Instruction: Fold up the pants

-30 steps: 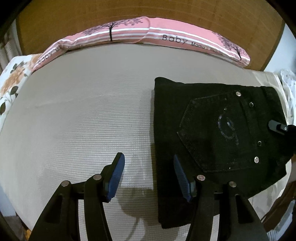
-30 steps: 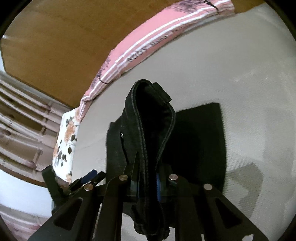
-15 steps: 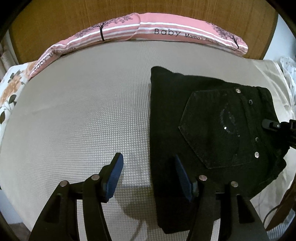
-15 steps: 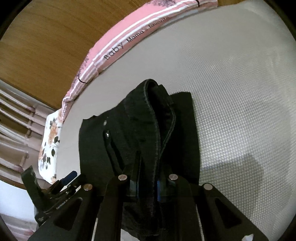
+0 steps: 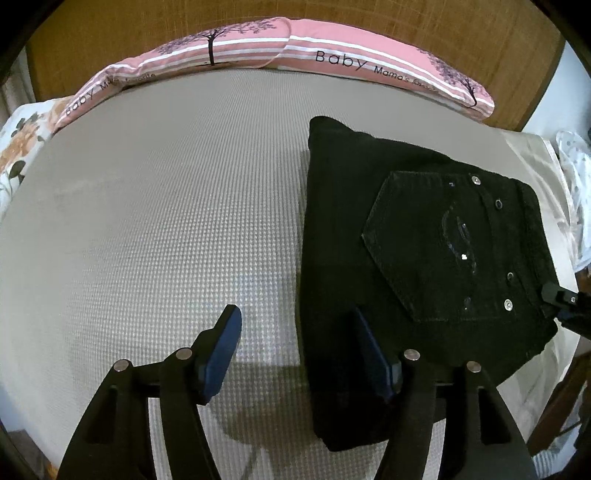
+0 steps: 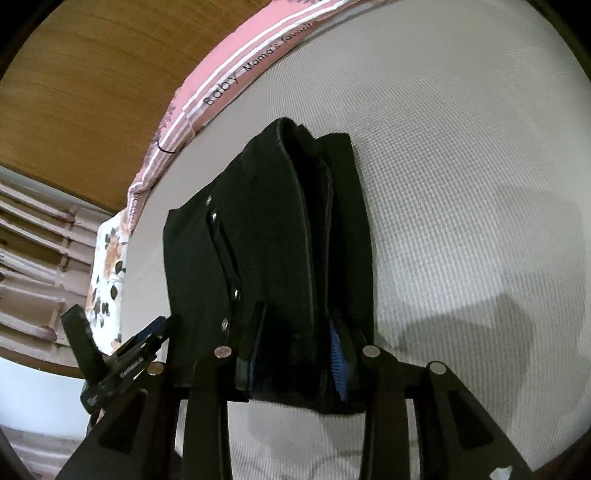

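Presently, listed from left to right across the bed, as I see it

1. Floral pillow, at the far left edge, off the working area.
2. Grey textured mattress cover, bare over its left half.
3. My left gripper: jaws well apart and just opened further, holding nothing. One blue pad hangs over bare cover, the other over the near left edge of the pants.
4. Black pants, folded into a compact block on the right half of the bed, back pocket and rivets facing up.
5. My right gripper: narrow gap, jaws just opened further, with the waistband edge of the pants between the pads; the cloth looks loose there, not pinched.

Risks, as I judge them:
- If I draw the right gripper away before the pads clear the thick edge, a pad may snag it and drag the top layer open.
- My left pad over the fold's edge could nudge the stack askew if lowered carelessly.
- The block sits near the bed's right side; a shove could send it off.

Writing: long pink bolster along the wooden headboard reads "Baby" and "Mama's", the remainder illegible; small print on the left gripper's body, unreadable
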`<state>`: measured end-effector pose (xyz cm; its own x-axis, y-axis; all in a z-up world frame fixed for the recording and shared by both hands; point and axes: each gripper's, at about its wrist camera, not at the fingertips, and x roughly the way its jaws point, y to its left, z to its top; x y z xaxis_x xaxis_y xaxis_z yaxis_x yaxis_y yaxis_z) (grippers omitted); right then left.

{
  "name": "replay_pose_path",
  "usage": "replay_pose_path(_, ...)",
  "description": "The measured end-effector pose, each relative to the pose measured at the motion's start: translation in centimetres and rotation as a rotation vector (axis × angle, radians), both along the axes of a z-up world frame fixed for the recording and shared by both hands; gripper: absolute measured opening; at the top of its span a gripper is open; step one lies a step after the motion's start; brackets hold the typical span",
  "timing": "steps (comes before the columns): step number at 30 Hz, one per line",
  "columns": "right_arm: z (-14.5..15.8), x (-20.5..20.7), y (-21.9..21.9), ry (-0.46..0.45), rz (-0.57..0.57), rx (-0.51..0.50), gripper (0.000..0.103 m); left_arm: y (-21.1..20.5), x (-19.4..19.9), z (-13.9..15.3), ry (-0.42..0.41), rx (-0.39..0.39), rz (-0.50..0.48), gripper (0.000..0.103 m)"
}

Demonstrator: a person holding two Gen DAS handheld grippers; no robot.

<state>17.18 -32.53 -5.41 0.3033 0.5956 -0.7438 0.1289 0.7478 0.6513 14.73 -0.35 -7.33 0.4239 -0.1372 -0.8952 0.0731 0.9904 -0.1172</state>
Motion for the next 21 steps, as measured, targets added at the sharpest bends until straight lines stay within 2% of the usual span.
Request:
replay_pose_path(6,-0.4,-0.4,-0.6,0.033,-0.043,0.036,0.033,0.4,-0.3,0.2,0.011,-0.021,0.003,0.065)
replay_pose_path(9,0.1,-1.3,-0.9,0.022,-0.048,0.026,0.038,0.5,-0.2,0.1,0.011,-0.02,0.005,0.067)
replay_pose_path(14,0.0,-3.1,-1.2,0.059,-0.061,0.056,0.038,0.5,-0.2,0.1,0.011,-0.019,0.007,0.067)
replay_pose_path(21,0.5,-3.0,-0.7,0.039,-0.06,0.081,0.039,0.5,-0.5,0.1,0.015,-0.018,0.014,0.069)
